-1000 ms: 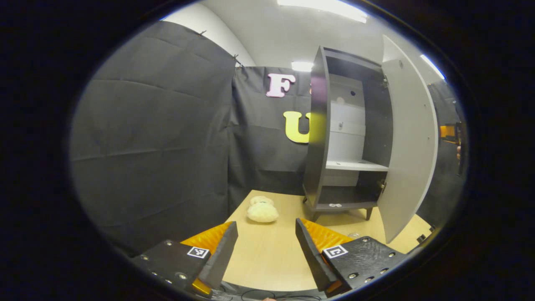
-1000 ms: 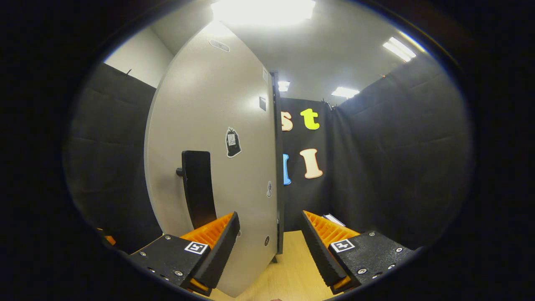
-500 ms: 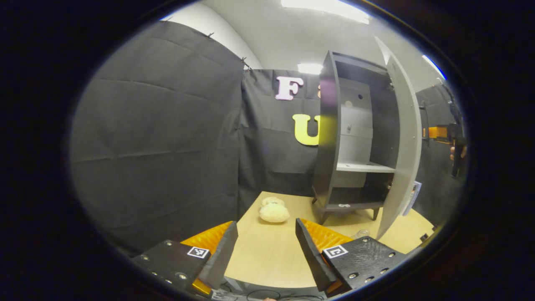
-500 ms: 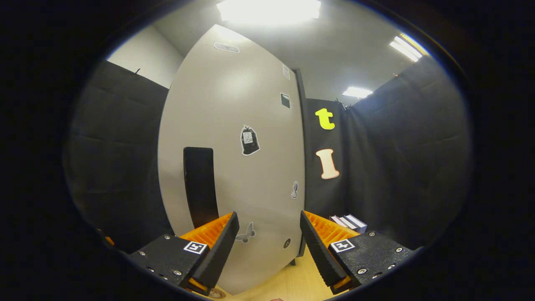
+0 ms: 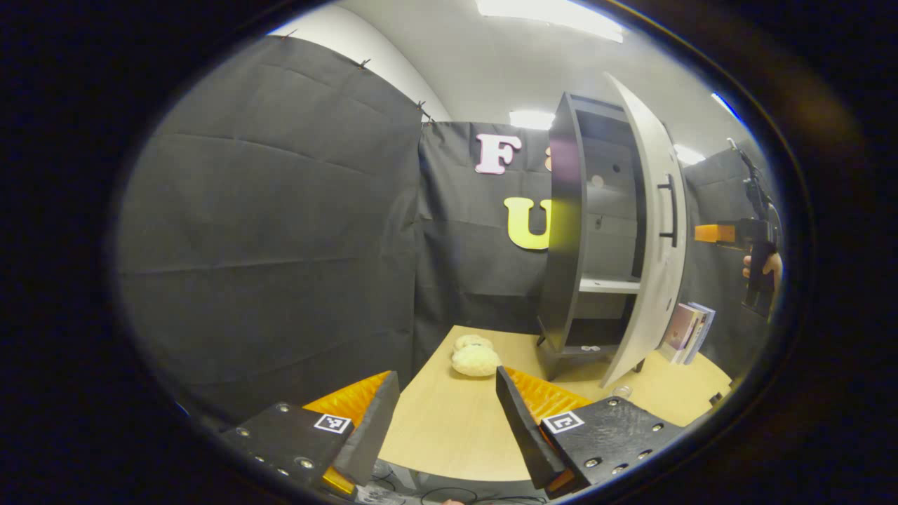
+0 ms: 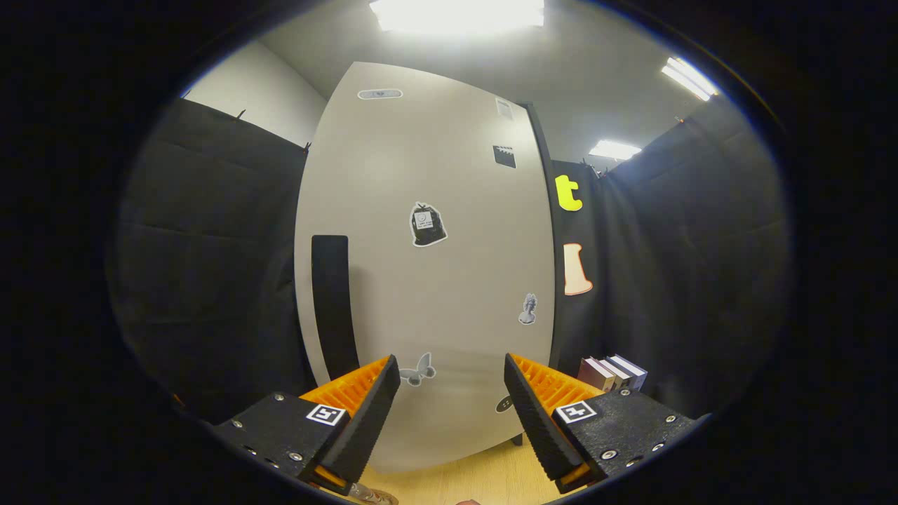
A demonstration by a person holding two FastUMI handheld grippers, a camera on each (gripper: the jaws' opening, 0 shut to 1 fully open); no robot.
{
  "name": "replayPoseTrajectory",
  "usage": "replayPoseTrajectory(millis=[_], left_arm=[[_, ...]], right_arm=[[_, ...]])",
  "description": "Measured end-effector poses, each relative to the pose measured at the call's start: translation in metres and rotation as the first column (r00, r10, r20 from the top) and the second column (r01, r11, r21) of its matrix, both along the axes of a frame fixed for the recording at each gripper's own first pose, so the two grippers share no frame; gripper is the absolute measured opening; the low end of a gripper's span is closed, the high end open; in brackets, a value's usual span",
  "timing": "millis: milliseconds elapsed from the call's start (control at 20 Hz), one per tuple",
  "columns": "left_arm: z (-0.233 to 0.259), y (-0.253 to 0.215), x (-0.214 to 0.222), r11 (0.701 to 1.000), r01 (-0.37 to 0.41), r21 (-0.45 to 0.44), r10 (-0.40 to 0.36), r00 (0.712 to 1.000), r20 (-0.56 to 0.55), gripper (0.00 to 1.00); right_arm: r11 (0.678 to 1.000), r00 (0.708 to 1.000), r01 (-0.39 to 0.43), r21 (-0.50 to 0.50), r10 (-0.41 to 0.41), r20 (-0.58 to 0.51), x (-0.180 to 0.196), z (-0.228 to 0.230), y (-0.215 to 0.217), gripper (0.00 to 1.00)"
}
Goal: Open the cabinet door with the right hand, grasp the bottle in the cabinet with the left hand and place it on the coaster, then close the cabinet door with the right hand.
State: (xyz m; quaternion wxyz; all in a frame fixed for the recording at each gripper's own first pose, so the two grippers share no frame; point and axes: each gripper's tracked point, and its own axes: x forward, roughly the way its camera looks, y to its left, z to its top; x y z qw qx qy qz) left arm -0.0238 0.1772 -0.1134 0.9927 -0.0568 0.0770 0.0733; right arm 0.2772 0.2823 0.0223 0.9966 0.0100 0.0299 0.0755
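While the cabinet door (image 6: pixel 428 266) stood ajar at frame centre, both the right hand-held gripper (image 6: pixel 449 414) and the left hand-held gripper (image 5: pixel 445 421) gaped wide, empty; recommended: a flat, steady push beside the handle (image 6: pixel 333 301).

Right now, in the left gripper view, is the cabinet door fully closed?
No, the cabinet door stands ajar, and a shelf shows through the gap.

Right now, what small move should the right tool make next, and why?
Probably push the cabinet door further toward the cabinet. In the left gripper view the door stands partly open, a gap showing the shelf. The right tool is open, facing the door near its handle.
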Motion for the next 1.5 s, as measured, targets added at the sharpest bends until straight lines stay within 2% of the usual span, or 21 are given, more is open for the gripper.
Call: replayPoseTrajectory(millis=[300, 600, 700, 750, 800, 1100, 1150, 1500], left_arm=[[0.001, -0.005, 0.002, 0.997, 0.068, -0.025, -0.067, 0.998, 0.022, 0.83], [0.025, -0.019, -0.003, 0.989, 0.146, -0.029, -0.145, 0.989, 0.032, 0.81], [0.036, -0.036, -0.003, 0.985, 0.173, -0.02, -0.172, 0.984, 0.04, 0.83], [0.036, -0.054, 0.005, 0.983, 0.184, -0.016, -0.183, 0.982, 0.047, 0.81], [0.04, -0.071, 0.011, 0.981, 0.195, -0.009, -0.195, 0.979, 0.055, 0.83], [0.069, -0.134, 0.007, 0.972, 0.236, 0.013, -0.237, 0.968, 0.081, 0.83], [0.071, -0.144, 0.005, 0.971, 0.241, 0.014, -0.241, 0.967, 0.084, 0.81], [0.085, -0.186, -0.002, 0.966, 0.257, 0.015, -0.257, 0.961, 0.101, 0.81]], right_arm=[[0.998, 0.998, 0.058, -0.026, -0.058, -0.005, -0.028, -0.003, -0.014, 0.93], [0.99, 0.992, 0.124, -0.063, -0.123, 0.016, -0.05, -0.002, -0.059, 0.93], [0.989, 0.99, 0.138, -0.049, -0.138, 0.02, -0.058, -0.005, -0.077, 0.93], [0.988, 0.989, 0.145, -0.045, -0.144, 0.017, -0.063, -0.007, -0.087, 0.93], [0.987, 0.988, 0.152, -0.042, -0.152, 0.015, -0.067, -0.01, -0.097, 0.93], [0.981, 0.981, 0.193, -0.016, -0.194, -0.032, -0.091, -0.03, -0.156, 0.93], [0.98, 0.98, 0.197, -0.011, -0.198, -0.039, -0.095, -0.032, -0.163, 0.93], [0.978, 0.978, 0.208, -0.007, -0.208, -0.029, -0.115, -0.03, -0.193, 0.93]])
